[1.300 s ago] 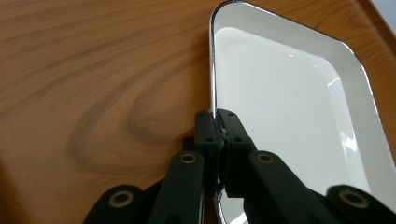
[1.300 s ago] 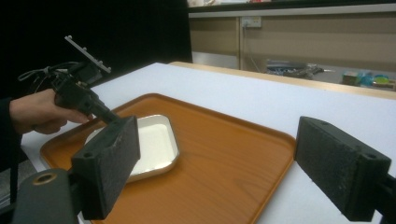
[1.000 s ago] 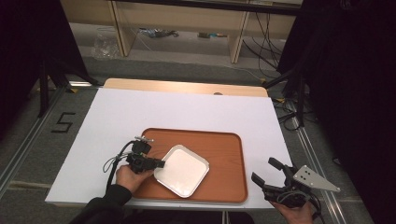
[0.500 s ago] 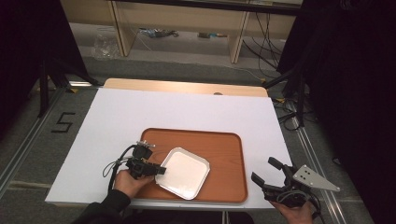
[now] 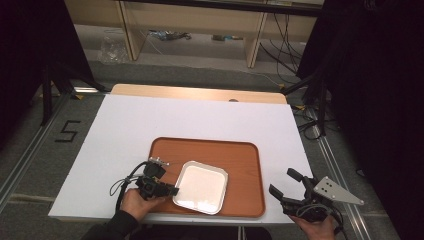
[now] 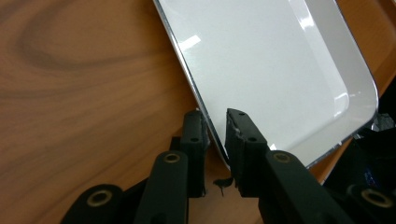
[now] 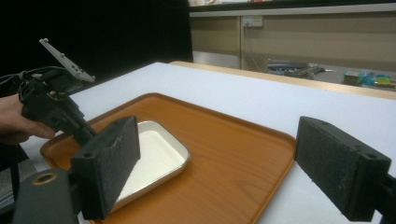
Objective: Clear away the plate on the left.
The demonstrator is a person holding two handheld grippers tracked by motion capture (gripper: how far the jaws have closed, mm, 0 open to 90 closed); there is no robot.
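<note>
left gripper (image 6: 215,126) clamped on white plate (image 5: 201,186) rim, wooden tray (image 5: 245,165) beneath, right gripper (image 5: 289,183) – jaws wide apart

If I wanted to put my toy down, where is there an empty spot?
The white table is bare between its far edge and the wooden tray, and to the tray's left. On the tray, the right half and far strip are free. It is crowded near the front left, where the left gripper pinches the white plate, and at the front right corner by the right gripper.
</note>
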